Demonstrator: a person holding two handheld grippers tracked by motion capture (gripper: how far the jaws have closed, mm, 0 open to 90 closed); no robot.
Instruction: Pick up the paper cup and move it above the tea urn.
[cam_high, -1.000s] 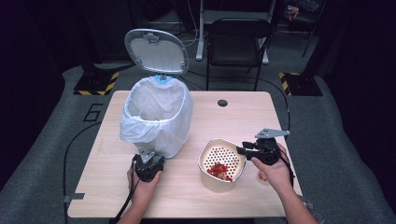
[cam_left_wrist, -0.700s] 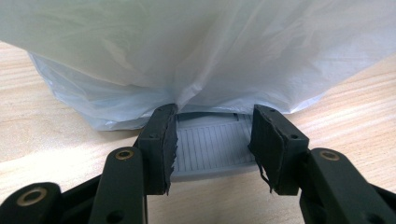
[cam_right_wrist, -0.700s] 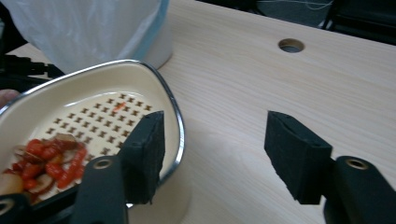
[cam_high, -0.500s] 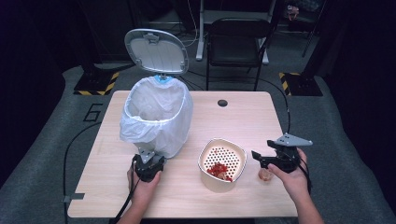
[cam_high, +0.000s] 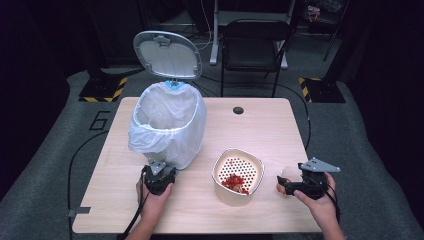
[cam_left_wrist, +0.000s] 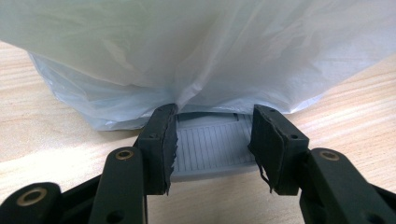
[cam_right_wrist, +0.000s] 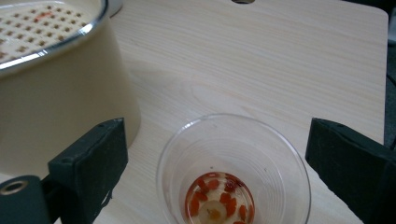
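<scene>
The right tongs have swung out from the strainer to the table's right edge, jaws just opening wide around the upright cup standing between them, untouched, while the left tongs clamp the bin pedal.

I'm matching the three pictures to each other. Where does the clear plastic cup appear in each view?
High view: clear cup at the table's right front, at the right gripper.
Left gripper view: the bin's grey pedal and white bag, no cup.
Right gripper view: bottom centre, between open jaws, red bits inside.
Shared landmark: cream strainer bowl beside it.
</scene>
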